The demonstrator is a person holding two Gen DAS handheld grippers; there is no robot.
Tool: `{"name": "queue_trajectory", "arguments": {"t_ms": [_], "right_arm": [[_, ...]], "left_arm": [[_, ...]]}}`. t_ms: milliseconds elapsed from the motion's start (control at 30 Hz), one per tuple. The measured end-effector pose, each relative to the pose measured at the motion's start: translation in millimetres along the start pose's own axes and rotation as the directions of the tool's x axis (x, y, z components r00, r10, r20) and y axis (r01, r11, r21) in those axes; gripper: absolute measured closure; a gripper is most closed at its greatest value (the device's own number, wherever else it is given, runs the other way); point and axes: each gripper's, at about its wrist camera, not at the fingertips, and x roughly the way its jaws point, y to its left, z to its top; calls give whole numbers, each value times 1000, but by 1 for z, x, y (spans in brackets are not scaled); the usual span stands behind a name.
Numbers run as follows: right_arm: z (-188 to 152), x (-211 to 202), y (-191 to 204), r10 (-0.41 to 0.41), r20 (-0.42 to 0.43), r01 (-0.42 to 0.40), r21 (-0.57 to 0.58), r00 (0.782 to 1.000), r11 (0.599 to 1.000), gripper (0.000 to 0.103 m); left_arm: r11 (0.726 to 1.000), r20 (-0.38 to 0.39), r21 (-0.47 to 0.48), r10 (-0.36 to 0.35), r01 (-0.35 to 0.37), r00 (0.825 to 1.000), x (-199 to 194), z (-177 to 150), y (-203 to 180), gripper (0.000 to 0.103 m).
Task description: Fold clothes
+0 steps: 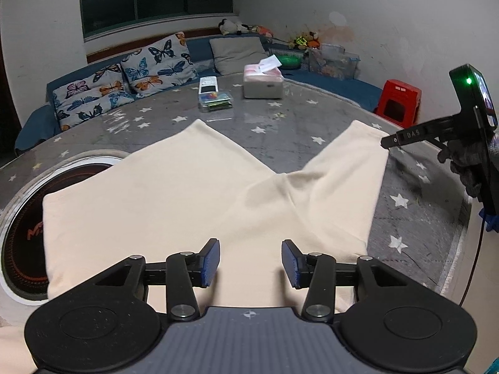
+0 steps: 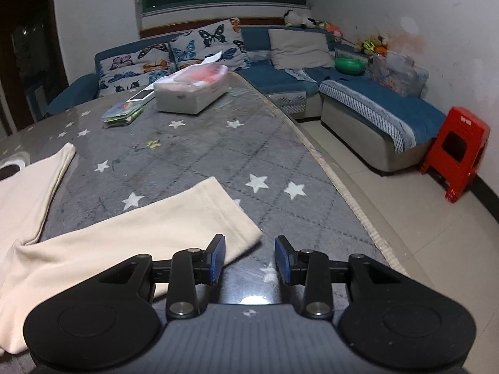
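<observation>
My left gripper [image 1: 250, 263] is spread wide and holds nothing, low over the waist end of the cream shorts [image 1: 174, 199]. My right gripper [image 2: 249, 258] is spread too, just beside the hem corner of the right leg [image 2: 199, 218]. The shorts lie flat on the table [image 2: 193, 155], legs splayed in a V away from me. That fits shorts laid out for folding or opened again. For any fold I'd pinch both layers at a corner, lift low, and keep the cloth taut so the crotch crease doesn't bunch.
</observation>
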Motion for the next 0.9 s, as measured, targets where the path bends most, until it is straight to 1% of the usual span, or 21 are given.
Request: {"name": "queue_trajectory", "arguments": {"t_ms": [400,500,567,633,700,800,900], "right_arm": [[2,4,5,46,7,-46,26,999,999,65],[1,4,7,54,8,-55,29,998,998,67],[2,4,7,57,10,-58,33,998,998,73],[2,2,7,64,18,-65,39,998,997,86],[5,-6,7,72,40,-74,37,997,997,92],[9,-16,7,85,73,-87,35,994,996,95],[14,-27,7,97,105,-101,32,990,994,96]], "left_arm": [[1000,-21,-16,-11,10,1000,8,6,-10,47],[1000,-27,-24,-8,8,1000,9,7,-11,45],[1000,-30,-30,-7,6,1000,10,7,-11,45],[999,-33,-34,-5,4,999,11,8,-11,44],[999,-34,-37,-2,1,999,12,8,-12,44],[999,-40,-38,3,-5,999,14,8,-12,44],[999,-47,-36,9,-10,999,16,8,-13,43]]}}
